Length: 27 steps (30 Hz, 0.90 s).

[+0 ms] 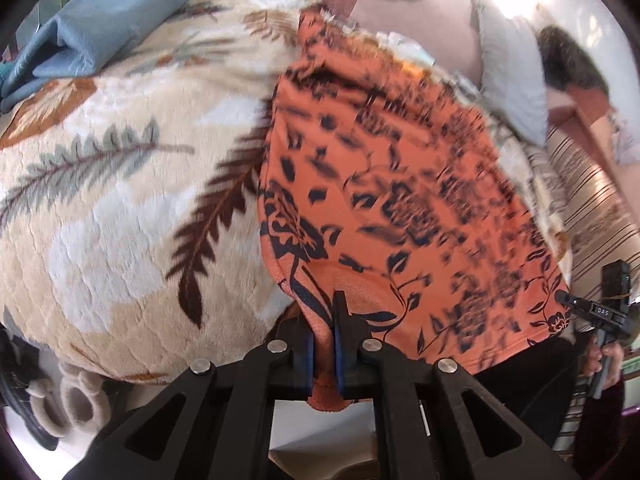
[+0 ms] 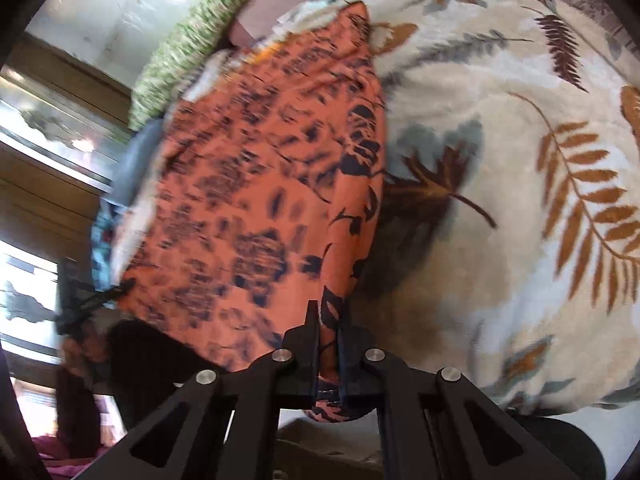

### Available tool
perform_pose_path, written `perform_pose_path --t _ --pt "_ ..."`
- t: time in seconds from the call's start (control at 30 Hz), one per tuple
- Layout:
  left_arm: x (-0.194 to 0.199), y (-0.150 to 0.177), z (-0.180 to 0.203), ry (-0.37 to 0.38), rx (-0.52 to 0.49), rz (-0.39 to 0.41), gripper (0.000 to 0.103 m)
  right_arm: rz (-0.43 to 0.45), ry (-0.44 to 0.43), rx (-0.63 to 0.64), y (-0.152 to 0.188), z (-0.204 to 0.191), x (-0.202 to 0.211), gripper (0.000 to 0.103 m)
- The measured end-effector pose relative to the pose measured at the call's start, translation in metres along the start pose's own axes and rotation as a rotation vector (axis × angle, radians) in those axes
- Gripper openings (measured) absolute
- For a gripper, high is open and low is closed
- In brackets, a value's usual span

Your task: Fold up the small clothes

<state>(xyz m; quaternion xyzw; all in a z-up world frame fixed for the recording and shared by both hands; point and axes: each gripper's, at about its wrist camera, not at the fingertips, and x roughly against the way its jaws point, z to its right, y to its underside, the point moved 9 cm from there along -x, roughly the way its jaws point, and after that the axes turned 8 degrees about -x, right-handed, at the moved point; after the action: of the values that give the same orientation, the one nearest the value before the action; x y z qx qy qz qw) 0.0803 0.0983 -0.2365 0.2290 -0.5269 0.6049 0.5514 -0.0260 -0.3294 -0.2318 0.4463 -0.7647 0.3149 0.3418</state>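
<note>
Left tool point(image 1: 325, 320): closed tight, the near corner of the orange cloth point(image 1: 400, 184) pinched between its pads.
Right tool point(image 2: 329, 320): closed tight, the opposite near corner pinched.
Orange cloth: spread over the leaf-patterned blanket point(image 1: 120, 200) on a bed, its near edge held between both tools.
Blue garment point(image 1: 92, 36): left lying at the blanket's far side.

Open leaf-print blanket point(image 1: 120, 200) lies left of my left tongs point(image 1: 325, 344); blue cloth point(image 1: 96, 36) and pillows point(image 1: 508, 80) crowd its far edge.
</note>
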Motion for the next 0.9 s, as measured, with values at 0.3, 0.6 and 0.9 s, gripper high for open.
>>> perform_pose_path --t 0.3,0.6,0.9 --pt "0.036 -0.084 0.019 0.103 0.011 0.116 0.007 0.147 -0.422 -0.149 -0.072 -0.052 0.034 0.007" --pt "0.016 -0.224 -0.007 0.123 0.084 0.149 0.007 0.276 -0.490 -0.283 -0.205 -0.057 0.015 0.007" --pt "-0.102 -0.340 -0.053 0.056 0.196 0.078 0.009 0.310 -0.456 -0.519 -0.357 0.001 -0.076 0.011"
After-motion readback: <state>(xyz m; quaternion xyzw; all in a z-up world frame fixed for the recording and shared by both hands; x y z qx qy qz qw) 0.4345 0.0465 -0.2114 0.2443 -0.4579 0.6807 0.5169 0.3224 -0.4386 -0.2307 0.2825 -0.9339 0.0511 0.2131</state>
